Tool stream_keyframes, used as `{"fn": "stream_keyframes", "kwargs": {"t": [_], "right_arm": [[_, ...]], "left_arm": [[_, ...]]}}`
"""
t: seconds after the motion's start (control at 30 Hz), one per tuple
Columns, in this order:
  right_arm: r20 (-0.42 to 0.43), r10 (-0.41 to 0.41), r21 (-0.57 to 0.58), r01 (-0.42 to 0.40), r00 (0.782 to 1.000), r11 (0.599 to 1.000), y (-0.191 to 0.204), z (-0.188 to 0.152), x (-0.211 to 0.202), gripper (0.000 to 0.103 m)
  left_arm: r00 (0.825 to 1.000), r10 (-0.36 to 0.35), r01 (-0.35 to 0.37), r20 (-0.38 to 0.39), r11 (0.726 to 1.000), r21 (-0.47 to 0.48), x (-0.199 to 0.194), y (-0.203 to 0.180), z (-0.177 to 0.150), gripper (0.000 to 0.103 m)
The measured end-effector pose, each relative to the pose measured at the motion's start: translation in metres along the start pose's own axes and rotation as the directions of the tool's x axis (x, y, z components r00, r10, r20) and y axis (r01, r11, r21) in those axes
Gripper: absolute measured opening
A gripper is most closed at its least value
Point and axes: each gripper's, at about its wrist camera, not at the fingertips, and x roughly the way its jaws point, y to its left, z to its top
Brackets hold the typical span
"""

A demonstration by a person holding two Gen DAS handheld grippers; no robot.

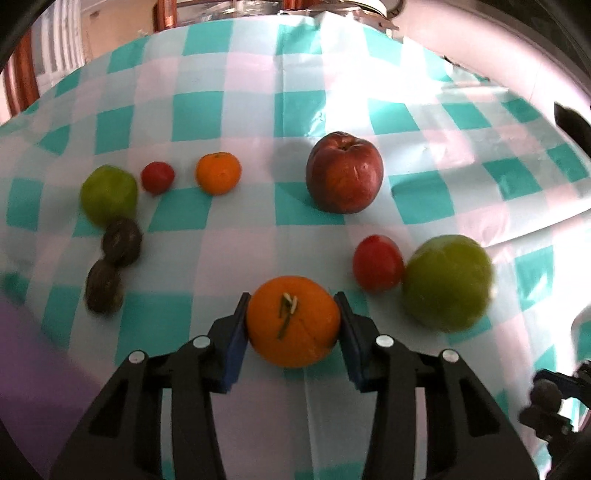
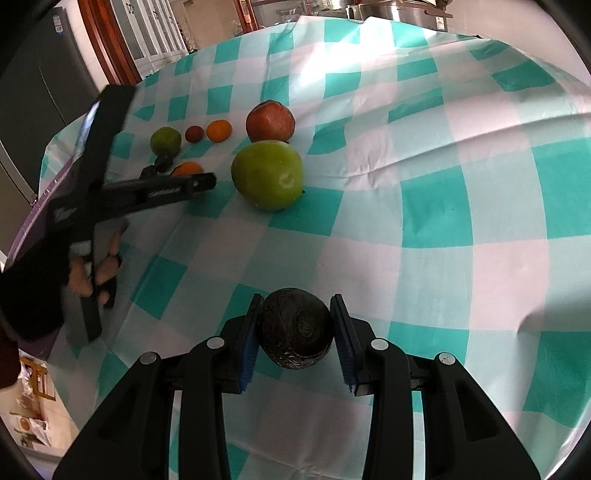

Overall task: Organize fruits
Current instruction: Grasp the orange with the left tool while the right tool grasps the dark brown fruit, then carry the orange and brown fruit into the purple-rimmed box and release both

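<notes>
My left gripper [image 1: 292, 314] is shut on an orange [image 1: 293, 321], just above the checked cloth. Ahead stand a red apple [image 1: 344, 172], a small red fruit [image 1: 377, 263] and a big green fruit [image 1: 447, 282] to the right. At the left lie a green fruit [image 1: 108, 194], a small red fruit [image 1: 157, 177], a small orange [image 1: 218, 173] and two dark round fruits [image 1: 122, 242]. My right gripper [image 2: 295, 325] is shut on a dark round fruit [image 2: 295, 328]. The left gripper [image 2: 195, 182] also shows in the right wrist view, with the orange [image 2: 186, 168] behind its fingers.
The teal and white checked tablecloth [image 2: 424, 206] covers the table. Its left edge [image 2: 48, 184] drops off beside a dark fridge. A metal pot [image 2: 399, 13] stands at the far end. A purple surface [image 1: 33, 354] shows at the near left.
</notes>
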Motion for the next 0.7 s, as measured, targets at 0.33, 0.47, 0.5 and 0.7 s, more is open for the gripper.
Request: {"fn": "stream_keyframes", "kwargs": {"t": [0.33, 0.47, 0.5, 0.7], "right_arm": [[0.002, 0.064, -0.124, -0.064, 0.998, 0.99, 0.041, 0.057, -0.046, 0.037], [0.026, 0.108, -0.211, -0.1, 0.994, 0.972, 0.067, 0.088, -0.079, 0.037], [0.034, 0.113, -0.242, -0.102, 0.993, 0.965, 0.075, 0.093, -0.087, 0.037], [0.087, 0.153, -0.373, -0.11, 0.984, 0.921, 0.099, 0.108, -0.139, 0.037]], "left_arm": [[0.994, 0.086, -0.08, 0.071, 0.993, -0.087, -0.13, -0.013, -0.016, 0.045], [0.978, 0.141, -0.129, 0.154, 0.988, -0.084, -0.198, -0.025, -0.01, 0.045], [0.974, 0.154, -0.141, 0.166, 0.986, -0.086, -0.208, -0.027, -0.009, 0.045], [0.941, 0.254, -0.236, 0.225, 0.966, -0.104, -0.275, -0.034, -0.019, 0.045]]}}
